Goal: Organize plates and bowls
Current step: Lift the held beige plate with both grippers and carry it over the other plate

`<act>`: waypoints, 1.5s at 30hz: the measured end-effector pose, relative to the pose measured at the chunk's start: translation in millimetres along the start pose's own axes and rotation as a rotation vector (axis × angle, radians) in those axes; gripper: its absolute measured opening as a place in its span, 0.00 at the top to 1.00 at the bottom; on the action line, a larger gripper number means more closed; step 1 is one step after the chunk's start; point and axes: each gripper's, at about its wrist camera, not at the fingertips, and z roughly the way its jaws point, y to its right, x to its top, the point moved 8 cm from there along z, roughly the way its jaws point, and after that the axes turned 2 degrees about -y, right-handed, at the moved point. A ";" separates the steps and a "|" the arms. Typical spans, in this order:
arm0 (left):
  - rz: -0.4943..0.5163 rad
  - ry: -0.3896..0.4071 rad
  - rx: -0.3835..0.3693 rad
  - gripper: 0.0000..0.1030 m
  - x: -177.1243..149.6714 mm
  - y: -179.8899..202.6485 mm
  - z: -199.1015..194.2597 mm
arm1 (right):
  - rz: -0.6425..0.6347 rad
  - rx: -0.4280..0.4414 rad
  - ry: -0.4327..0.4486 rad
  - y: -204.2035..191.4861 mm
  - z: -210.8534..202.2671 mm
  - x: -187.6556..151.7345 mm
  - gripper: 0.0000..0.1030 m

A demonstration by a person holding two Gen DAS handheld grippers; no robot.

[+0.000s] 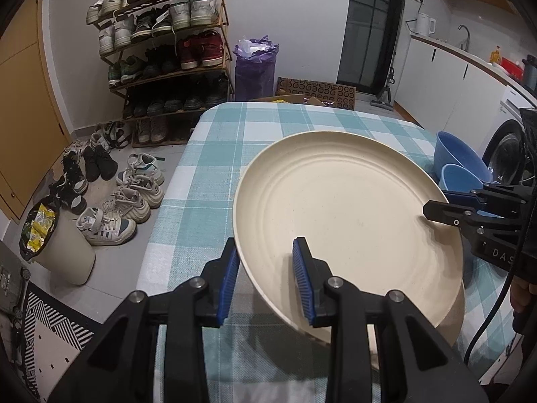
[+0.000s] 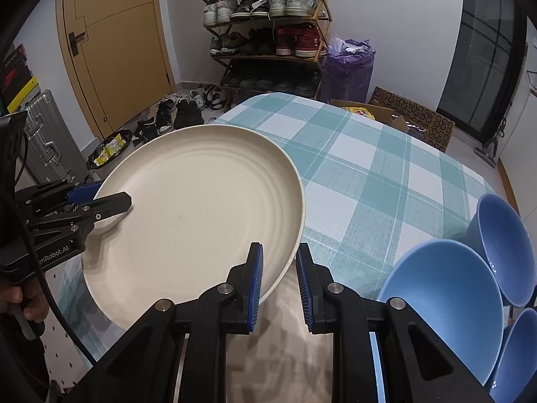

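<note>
A large cream plate (image 1: 345,215) is held above the checked tablecloth (image 1: 268,127), tilted. My left gripper (image 1: 266,282) straddles its near-left rim, one finger under and one over; the jaws stand somewhat apart and contact is unclear. My right gripper (image 2: 278,282) straddles the plate (image 2: 194,208) at its right rim in the same way. Each gripper shows in the other's view: the right one (image 1: 476,215) and the left one (image 2: 77,211). Blue bowls (image 2: 446,302) stand tilted at the right; they also show in the left wrist view (image 1: 459,161).
The table (image 2: 386,168) with the teal checked cloth stretches ahead. A shoe rack (image 1: 164,43), loose shoes (image 1: 117,201) and a white bin (image 1: 57,245) are on the floor to the left. A purple bag (image 1: 255,67) and cardboard (image 1: 315,92) lie beyond the table.
</note>
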 end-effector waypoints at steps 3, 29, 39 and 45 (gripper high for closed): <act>0.005 0.004 -0.007 0.70 -4.5 5.8 -4.5 | 0.002 -0.006 0.004 1.2 -6.4 -6.1 0.80; 0.029 0.023 -0.044 0.70 -35.7 35.7 -21.5 | 0.033 -0.039 0.027 4.3 -41.0 -57.7 0.80; 0.031 0.014 -0.065 0.70 -41.6 43.7 -14.5 | 0.052 -0.048 0.017 9.1 -45.7 -72.4 0.80; 0.029 0.005 -0.078 0.70 -46.3 47.4 -8.4 | 0.065 -0.053 0.006 12.0 -42.3 -79.1 0.80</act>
